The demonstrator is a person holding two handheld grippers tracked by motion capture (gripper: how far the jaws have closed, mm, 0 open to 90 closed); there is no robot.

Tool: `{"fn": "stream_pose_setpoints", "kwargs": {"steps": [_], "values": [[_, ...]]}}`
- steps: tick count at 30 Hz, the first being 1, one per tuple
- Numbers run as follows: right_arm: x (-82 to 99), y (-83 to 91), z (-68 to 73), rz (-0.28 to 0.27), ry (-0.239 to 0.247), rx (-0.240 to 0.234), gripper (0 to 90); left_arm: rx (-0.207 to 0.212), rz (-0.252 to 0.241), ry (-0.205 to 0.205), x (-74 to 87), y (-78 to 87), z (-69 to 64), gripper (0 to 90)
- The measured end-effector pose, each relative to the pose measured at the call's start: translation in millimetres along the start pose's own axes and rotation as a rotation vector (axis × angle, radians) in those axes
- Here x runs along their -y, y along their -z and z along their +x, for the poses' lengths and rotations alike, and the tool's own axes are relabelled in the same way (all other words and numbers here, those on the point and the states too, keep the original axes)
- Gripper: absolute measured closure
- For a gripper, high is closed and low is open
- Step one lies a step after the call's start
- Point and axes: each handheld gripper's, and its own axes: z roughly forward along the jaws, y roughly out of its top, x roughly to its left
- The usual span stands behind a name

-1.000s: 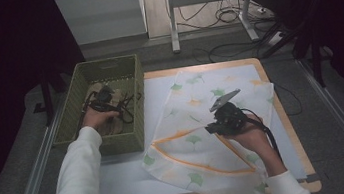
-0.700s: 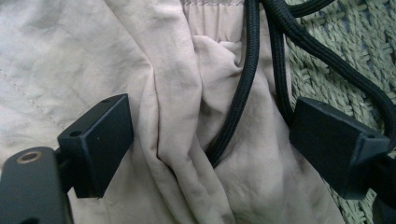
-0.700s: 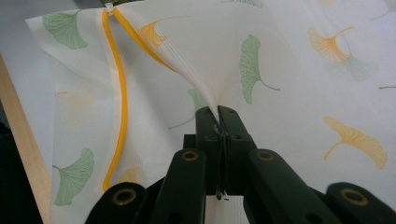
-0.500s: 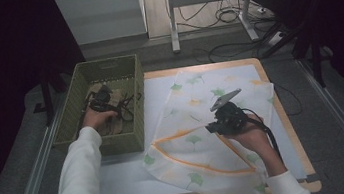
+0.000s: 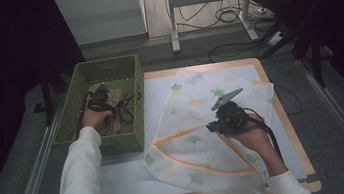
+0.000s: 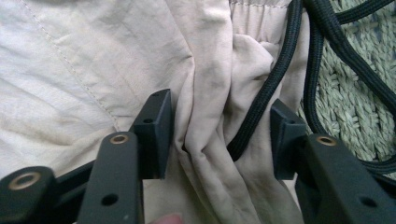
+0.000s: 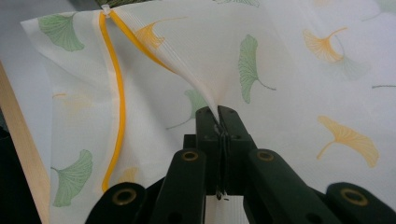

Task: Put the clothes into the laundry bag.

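My left gripper (image 5: 99,97) reaches into a green woven basket (image 5: 105,63) and hangs over a crumpled beige cloth (image 6: 93,70). Its jaws have just been closing and stand half apart around a raised fold of that cloth (image 6: 210,140), with a black cord (image 6: 261,107) also between them; the pads do not clearly press on either. My right gripper (image 7: 218,116) is shut on a pinched peak of a white cloth with green and orange leaf prints (image 7: 280,56) and a yellow trim (image 7: 116,93). That printed cloth (image 5: 194,89) lies spread on the table, with the right gripper (image 5: 213,128) near its middle.
The basket stands at the table's left edge on a pale mat (image 5: 120,179). A wooden board edge (image 5: 290,127) runs along the right side. Loops of black cord (image 5: 126,108) lie inside the basket. Table legs and cables (image 5: 225,17) sit on the floor beyond.
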Motion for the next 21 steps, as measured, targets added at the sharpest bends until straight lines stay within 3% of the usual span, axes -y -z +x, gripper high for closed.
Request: {"fn": "stream_pose_setpoints", "kwargs": {"steps": [4, 16, 21], "values": [[0.1, 0.3, -0.3, -0.001, -0.001, 0.0, 87.4, 0.006, 0.003, 0.017, -0.3, 1.1, 1.5, 59.6], [0.3, -0.2, -0.6, -0.001, -0.003, -0.006, 87.4, 0.038, 0.011, 0.057, -1.9, 2.9, 9.6, 71.8], [0.0, 0.8, -0.1, -0.012, -0.006, -0.026, 87.4, 0.03, 0.009, 0.062, -2.5, 3.4, 9.5, 76.4]]}}
